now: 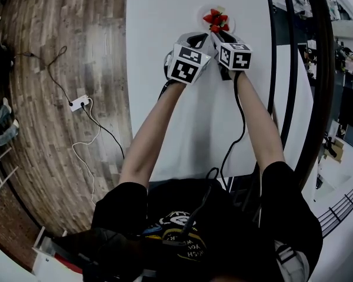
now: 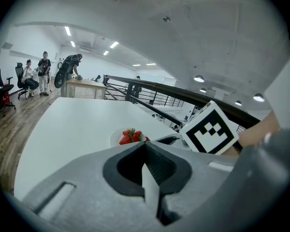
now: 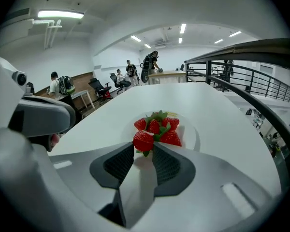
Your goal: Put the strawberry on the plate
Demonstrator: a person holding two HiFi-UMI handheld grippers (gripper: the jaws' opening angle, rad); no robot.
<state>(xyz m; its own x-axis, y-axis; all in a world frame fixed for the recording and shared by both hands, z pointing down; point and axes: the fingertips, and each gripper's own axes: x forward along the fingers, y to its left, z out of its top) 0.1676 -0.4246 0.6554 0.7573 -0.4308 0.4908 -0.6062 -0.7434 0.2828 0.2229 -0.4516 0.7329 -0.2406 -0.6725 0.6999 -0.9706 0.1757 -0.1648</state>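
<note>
My left claw (image 2: 146, 146) hangs over the white counter (image 2: 72, 124) with its jaws pressed together and nothing between them. Just ahead of its tips and a little to their right sits the plate (image 2: 113, 138), heaped with red strawberries (image 2: 131, 137). The marker cube (image 2: 210, 129) of my right claw fills the space close on this claw's right.

From the head view, both claws reach out side by side at arm's length. The left claw (image 1: 201, 40) and the right claw (image 1: 219, 35) angle in toward each other, their tips meeting at the near edge of the plate (image 1: 229, 17) by the counter's (image 1: 165, 69) far end.

My right claw (image 3: 143, 151) is open only as wide as one berry. It pinches a single strawberry (image 3: 143, 140) between its jaw tips, green leaves pointing down. The fruit sits at the near rim of the plate (image 3: 195, 139), and I cannot tell whether it touches the plate. Directly beyond this berry, farther out from the tips, the other strawberries (image 3: 160, 127) lie piled in the middle of the plate, stems and leaves showing among them. The grey body of the left claw (image 3: 38, 120) looms close on this claw's left. A dark railing (image 3: 241, 76) runs along the counter's (image 3: 217, 110) right edge.
</note>
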